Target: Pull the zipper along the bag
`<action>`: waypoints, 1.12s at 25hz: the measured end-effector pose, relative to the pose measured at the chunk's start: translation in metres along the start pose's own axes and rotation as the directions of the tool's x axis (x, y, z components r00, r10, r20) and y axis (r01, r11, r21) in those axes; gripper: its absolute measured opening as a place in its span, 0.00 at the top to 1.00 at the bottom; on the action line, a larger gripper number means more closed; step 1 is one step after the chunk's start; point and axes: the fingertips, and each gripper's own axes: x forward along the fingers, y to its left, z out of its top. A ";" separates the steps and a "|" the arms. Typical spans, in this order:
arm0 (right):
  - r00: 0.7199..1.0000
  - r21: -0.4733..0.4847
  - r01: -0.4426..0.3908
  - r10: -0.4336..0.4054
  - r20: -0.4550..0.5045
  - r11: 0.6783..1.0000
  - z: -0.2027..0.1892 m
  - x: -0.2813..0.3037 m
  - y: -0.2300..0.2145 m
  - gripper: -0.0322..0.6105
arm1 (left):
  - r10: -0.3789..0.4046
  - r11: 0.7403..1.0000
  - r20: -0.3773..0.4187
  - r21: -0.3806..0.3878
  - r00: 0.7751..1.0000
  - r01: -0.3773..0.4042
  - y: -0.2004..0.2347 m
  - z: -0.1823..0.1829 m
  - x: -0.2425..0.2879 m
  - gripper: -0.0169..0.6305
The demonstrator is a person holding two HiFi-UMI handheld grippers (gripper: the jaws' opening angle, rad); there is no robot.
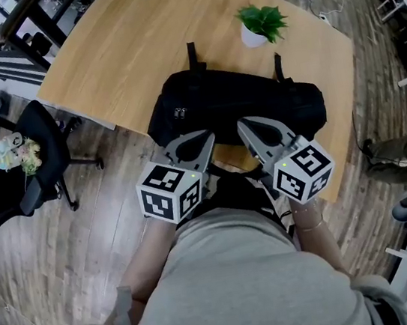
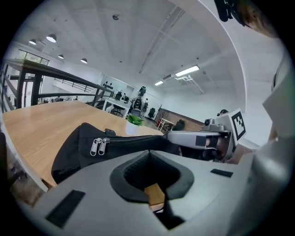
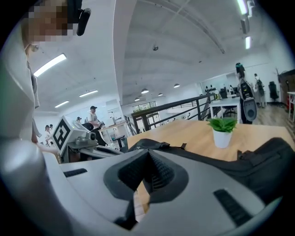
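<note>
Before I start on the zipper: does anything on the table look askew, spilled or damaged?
Nothing stands out. The black bag lies flat on the table, its two zipper pulls together at one end. The potted plant stands upright beyond it. The left gripper and right gripper are shut and empty.

One black bag [image 1: 241, 107], two zipper pulls [image 2: 98, 146], one potted plant [image 1: 260, 24] and one wooden table [image 1: 133, 47].

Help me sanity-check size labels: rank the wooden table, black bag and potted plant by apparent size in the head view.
Largest: light wooden table.
Then: black fabric bag.
Smallest: green plant in a white pot, clearly, though it stands farthest away.
</note>
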 end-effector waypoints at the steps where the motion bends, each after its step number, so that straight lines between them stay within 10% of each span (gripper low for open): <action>1: 1.000 0.008 0.003 -0.003 0.010 1.000 0.001 0.000 0.000 0.94 | -0.001 1.000 0.003 0.002 1.000 0.001 -0.001 0.000 0.001 0.94; 28: 1.000 0.148 -0.010 0.012 -0.011 0.989 -0.017 0.006 0.018 0.94 | 0.065 0.998 -0.010 -0.021 0.998 -0.066 0.012 -0.001 -0.002 0.95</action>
